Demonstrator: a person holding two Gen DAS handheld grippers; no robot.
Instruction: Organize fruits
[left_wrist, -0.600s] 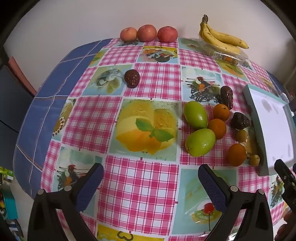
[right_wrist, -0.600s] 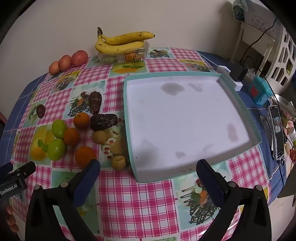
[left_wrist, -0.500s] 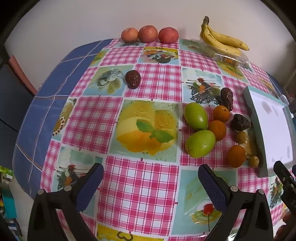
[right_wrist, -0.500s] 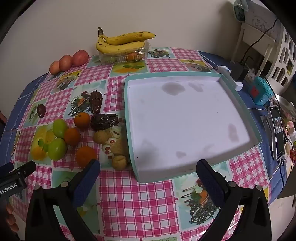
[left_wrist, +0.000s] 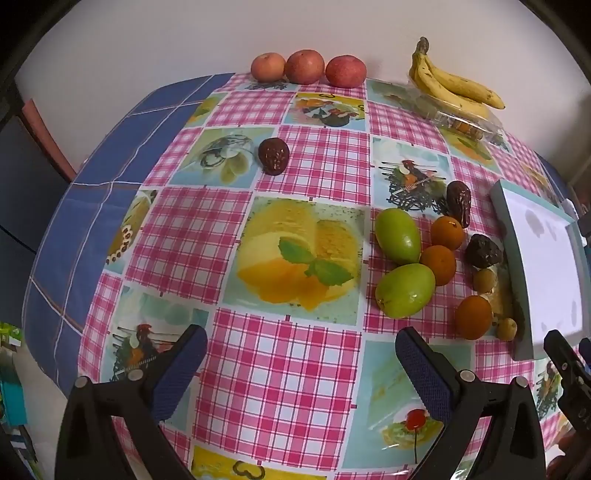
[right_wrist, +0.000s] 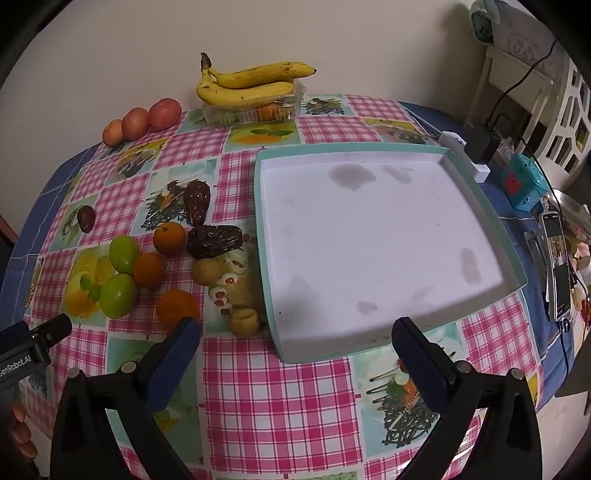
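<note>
While both grippers, left (left_wrist: 299, 354) and right (right_wrist: 295, 343), are hovering wide open, fruit is waiting beside the empty tray (right_wrist: 480, 206); approaching the nearest orange (right_wrist: 176, 309) squarely looks wisest.

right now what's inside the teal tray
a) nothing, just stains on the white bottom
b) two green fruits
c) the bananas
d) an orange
a: the teal tray holds no fruit, only faint marks on its white floor; the green fruits and oranges lie on the tablecloth to its left, and the bananas sit on a clear container by the wall.
</note>
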